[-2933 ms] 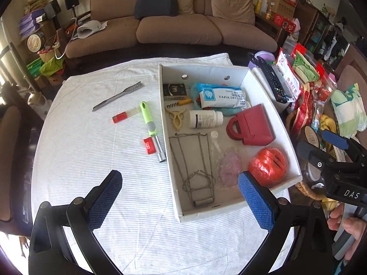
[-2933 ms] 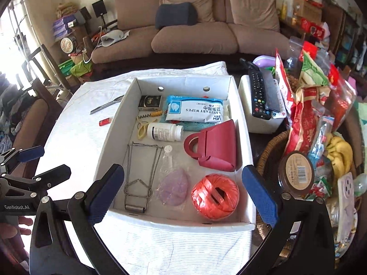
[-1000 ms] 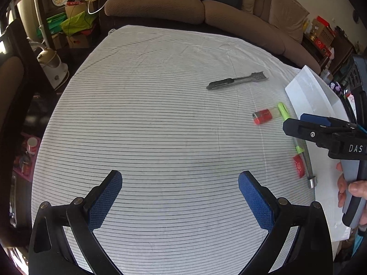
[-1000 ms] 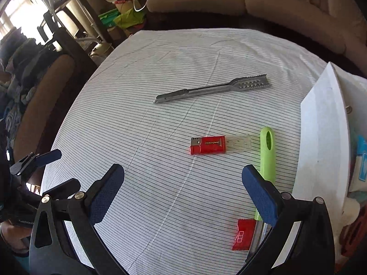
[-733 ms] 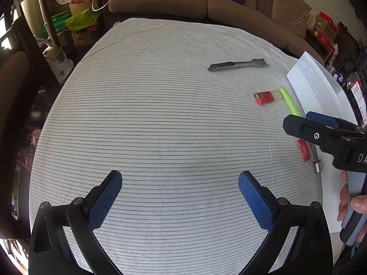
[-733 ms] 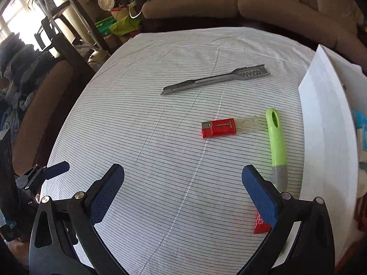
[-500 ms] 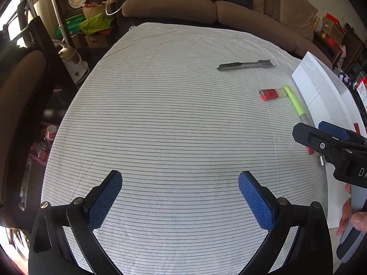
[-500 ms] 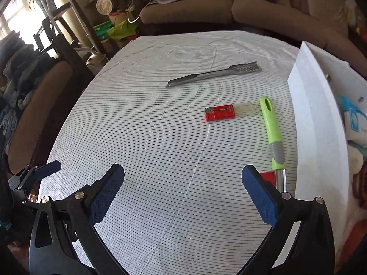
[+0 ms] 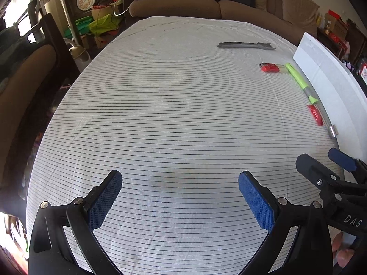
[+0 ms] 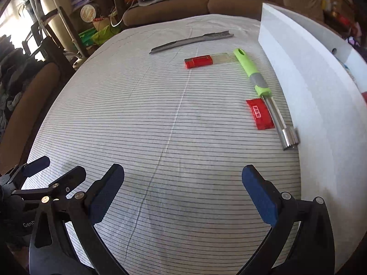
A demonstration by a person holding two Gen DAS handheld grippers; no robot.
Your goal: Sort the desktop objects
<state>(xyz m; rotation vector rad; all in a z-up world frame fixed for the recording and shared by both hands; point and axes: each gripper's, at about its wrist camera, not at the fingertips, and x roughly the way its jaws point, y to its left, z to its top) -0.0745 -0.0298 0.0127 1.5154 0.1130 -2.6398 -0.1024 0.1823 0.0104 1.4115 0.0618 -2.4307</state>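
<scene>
A green-handled corer, red packet, red lighter and grey tool lie at upper right on the striped tablecloth, beside the white box. Both the left gripper and right gripper hover low in frame, spread wide, grasping nothing

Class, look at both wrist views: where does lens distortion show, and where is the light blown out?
Left wrist view: the tablecloth stripes bow into arcs, and the window at far left is overexposed. Right wrist view: the white box wall curves and washes out.
</scene>
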